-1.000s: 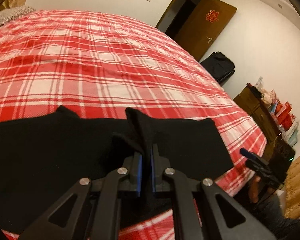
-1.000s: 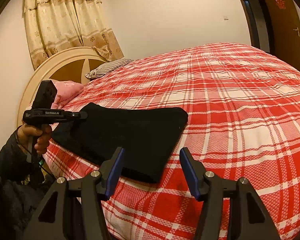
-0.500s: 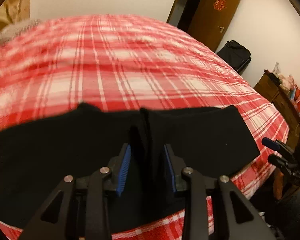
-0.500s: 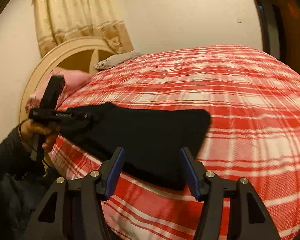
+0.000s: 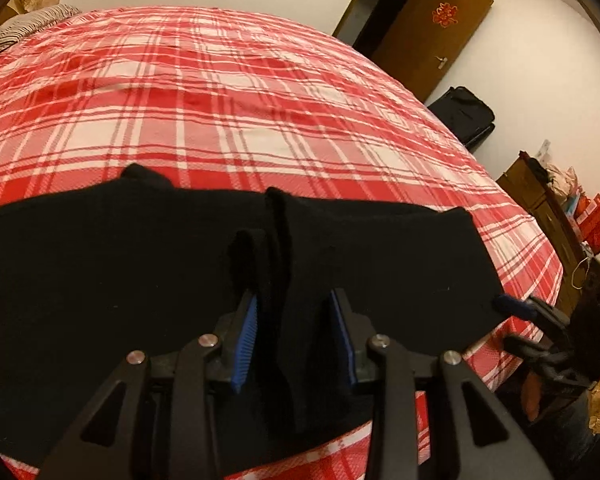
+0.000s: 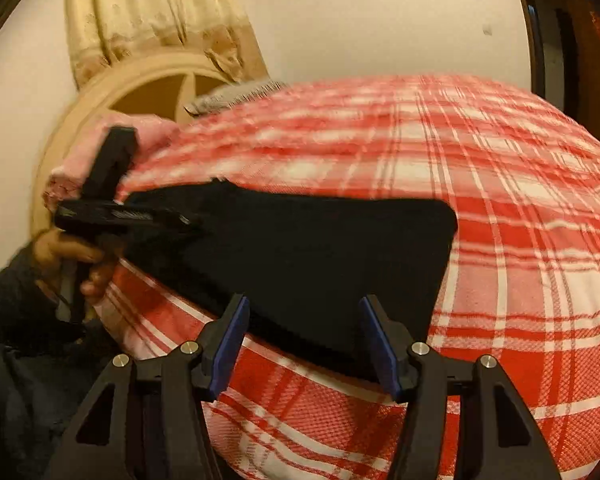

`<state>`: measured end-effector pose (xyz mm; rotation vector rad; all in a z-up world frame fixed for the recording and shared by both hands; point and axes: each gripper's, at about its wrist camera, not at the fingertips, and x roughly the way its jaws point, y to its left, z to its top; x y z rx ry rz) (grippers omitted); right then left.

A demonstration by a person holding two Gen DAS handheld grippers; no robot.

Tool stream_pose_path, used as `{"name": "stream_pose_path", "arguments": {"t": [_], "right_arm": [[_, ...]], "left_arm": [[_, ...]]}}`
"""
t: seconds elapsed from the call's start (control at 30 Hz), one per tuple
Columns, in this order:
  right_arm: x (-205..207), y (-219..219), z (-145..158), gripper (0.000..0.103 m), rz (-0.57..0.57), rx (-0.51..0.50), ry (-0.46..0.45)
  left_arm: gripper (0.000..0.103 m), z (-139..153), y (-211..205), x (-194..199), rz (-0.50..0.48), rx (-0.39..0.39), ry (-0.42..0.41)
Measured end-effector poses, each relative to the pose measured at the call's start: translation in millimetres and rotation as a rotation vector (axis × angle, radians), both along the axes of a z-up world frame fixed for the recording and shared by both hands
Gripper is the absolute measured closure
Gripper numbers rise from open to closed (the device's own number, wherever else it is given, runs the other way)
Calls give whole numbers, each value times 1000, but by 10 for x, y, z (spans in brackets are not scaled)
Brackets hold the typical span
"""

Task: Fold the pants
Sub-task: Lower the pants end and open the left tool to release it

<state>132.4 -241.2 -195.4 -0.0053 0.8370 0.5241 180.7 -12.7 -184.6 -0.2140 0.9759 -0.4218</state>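
Black pants (image 5: 380, 256) lie folded along the near edge of the bed; they also show in the right wrist view (image 6: 320, 248). My left gripper (image 5: 296, 320) is open over the pants, with a raised fold of cloth between its blue pads but not clamped. My right gripper (image 6: 304, 332) is open, its fingertips at the near corner of the pants. The right gripper shows at the right in the left wrist view (image 5: 520, 308), and the left gripper at the left in the right wrist view (image 6: 140, 216).
The bed has a red and white plaid cover (image 5: 220, 100). A pink pillow (image 6: 100, 148) and a cream headboard (image 6: 148, 84) are at its head. A brown door (image 5: 432, 32), a black bag (image 5: 464, 112) and a wooden cabinet (image 5: 540, 196) stand by the wall.
My left gripper has opened and let go of the pants fold it was pinching. My right gripper has moved closer to the pants' corner, staying open.
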Motion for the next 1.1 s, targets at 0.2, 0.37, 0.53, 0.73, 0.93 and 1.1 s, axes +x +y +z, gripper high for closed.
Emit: {"name": "stream_pose_path", "arguments": {"t": [0.2,0.37,0.53,0.73,0.93,1.1], "right_arm": [[-64,138,97,44,56,-83,-31],[134,409,363,44,132,-35,-103],[461,841,420,43,226,16,-106],[769,1409,165,43,281,-44,-82],[938,1499,-116,43,225,-75,-13],[788,1471,57,43,219,-57,-47]], "left_arm": [[39,356,112,-142,81,138,-155],[32,376,22,-104,61,233,-188],[32,337,155,-103,89,251,-181],[30,311,273,-85,117,265,-175],[30,232,344,-79,118,257,-150],[30,193,400,-101,119,258,-142]]}}
